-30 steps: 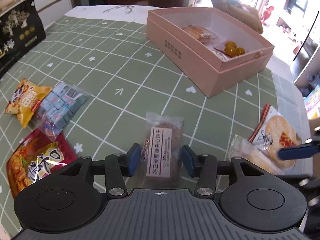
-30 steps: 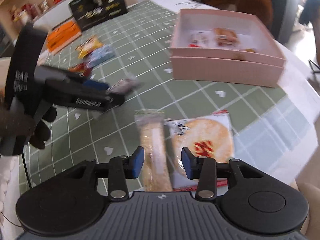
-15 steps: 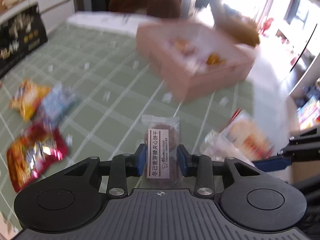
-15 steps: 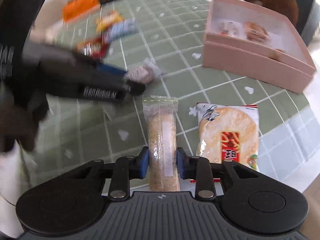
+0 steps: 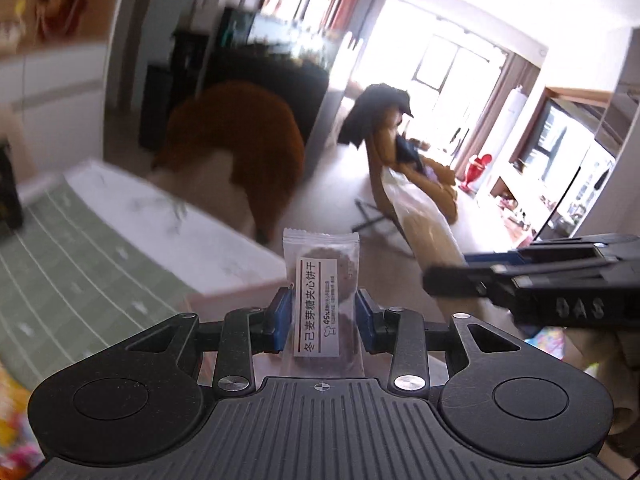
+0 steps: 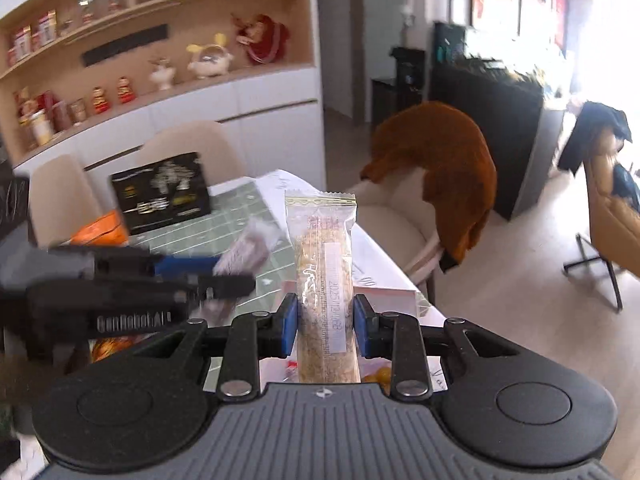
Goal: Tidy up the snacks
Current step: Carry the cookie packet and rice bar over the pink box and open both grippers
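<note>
My left gripper [image 5: 322, 316] is shut on a clear biscuit packet [image 5: 320, 264] with a white printed label, held upright above the table. My right gripper [image 6: 325, 320] is shut on a long clear packet holding a pale cracker bar [image 6: 322, 248], also lifted. In the right wrist view the left gripper [image 6: 208, 276] shows at the left with its biscuit packet [image 6: 248, 248]. The right gripper's black body [image 5: 520, 280] crosses the right side of the left wrist view. The pink box [image 6: 394, 300] lies just below and beyond the right gripper, with orange sweets [image 6: 376, 378] inside.
The green checked tablecloth [image 5: 60, 264] stretches to the left. A black bag [image 6: 160, 192] and an orange packet [image 6: 100, 232] lie at the table's far end. A chair with a brown fur throw [image 6: 440, 168] stands beyond the table. Blurred snack bags [image 5: 12, 420] show at lower left.
Both grippers closed on their packets and lifted them off the table. Both views have swung upward from the tabletop toward the room, and the grippers have come closer together.
</note>
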`<act>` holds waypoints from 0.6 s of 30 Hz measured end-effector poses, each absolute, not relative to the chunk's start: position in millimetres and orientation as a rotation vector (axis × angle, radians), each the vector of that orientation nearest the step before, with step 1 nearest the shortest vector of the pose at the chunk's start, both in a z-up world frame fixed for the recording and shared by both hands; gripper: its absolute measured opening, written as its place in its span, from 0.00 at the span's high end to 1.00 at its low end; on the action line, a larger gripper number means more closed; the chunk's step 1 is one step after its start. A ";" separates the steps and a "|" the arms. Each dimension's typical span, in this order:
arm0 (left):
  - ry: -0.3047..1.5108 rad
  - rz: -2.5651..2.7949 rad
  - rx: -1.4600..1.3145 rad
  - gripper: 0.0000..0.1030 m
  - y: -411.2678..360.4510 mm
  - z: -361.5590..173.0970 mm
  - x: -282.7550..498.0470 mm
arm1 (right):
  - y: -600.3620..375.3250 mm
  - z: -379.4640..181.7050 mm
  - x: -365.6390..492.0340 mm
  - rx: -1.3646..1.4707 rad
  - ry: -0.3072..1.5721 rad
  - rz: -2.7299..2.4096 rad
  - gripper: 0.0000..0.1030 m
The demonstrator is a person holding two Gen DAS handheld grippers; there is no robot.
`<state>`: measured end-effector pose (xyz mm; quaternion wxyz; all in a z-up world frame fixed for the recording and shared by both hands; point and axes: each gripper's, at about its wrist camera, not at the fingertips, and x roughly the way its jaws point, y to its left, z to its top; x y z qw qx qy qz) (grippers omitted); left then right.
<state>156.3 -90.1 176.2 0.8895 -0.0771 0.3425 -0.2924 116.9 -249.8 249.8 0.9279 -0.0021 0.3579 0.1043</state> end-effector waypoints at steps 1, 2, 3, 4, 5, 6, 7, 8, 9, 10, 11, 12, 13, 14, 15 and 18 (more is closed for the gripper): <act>0.729 -0.604 -0.174 0.62 -94.4 162.8 161.6 | -254.2 241.5 129.1 0.013 0.753 0.203 0.72; 0.752 -0.597 -0.188 0.62 -99.0 147.9 167.6 | -258.7 231.4 141.0 0.030 0.773 0.191 0.72; 0.782 -0.588 -0.205 0.61 -103.3 131.4 173.7 | -263.7 217.9 154.1 0.052 0.800 0.174 0.72; 0.819 -0.581 -0.225 0.61 -106.7 114.8 180.0 | -268.6 202.5 166.4 0.076 0.832 0.156 0.72; 0.854 -0.576 -0.243 0.60 -105.9 101.9 186.2 | -273.3 185.7 177.1 0.102 0.867 0.142 0.72; 0.901 -0.571 -0.263 0.60 -108.0 87.3 192.1 | -277.2 168.7 185.0 0.124 0.898 0.131 0.72; 0.936 -0.560 -0.277 0.60 -109.5 75.7 196.2 | -281.7 151.1 191.9 0.143 0.934 0.117 0.72; 0.951 -0.545 -0.280 0.60 -105.9 67.3 197.6 | -284.5 138.0 197.4 0.156 0.960 0.106 0.72; 0.955 -0.536 -0.280 0.60 -101.0 62.8 197.9 | -285.0 124.1 199.0 0.169 0.982 0.104 0.72; 0.954 -0.528 -0.279 0.60 -98.3 60.4 197.0 | -286.1 113.2 201.8 0.179 1.000 0.112 0.70; 0.948 -0.525 -0.280 0.60 -92.5 62.3 197.3 | -286.5 105.2 203.0 0.181 1.013 0.115 0.70; 0.933 -0.522 -0.283 0.60 -86.1 65.0 195.8 | -285.4 101.2 203.2 0.179 1.021 0.108 0.65; 0.911 -0.516 -0.290 0.60 -77.4 69.2 194.2 | -285.3 97.1 204.2 0.173 1.027 0.102 0.55; 0.886 -0.502 -0.291 0.60 -69.0 78.5 196.0 | -285.9 94.6 204.9 0.167 1.025 0.098 0.50; 0.860 -0.473 -0.287 0.60 -59.4 83.7 196.8 | -285.9 94.4 205.5 0.161 1.017 0.092 0.43; 0.775 -0.289 -0.270 0.60 -8.2 98.2 195.1 | -284.8 98.3 202.5 0.156 0.994 0.096 0.40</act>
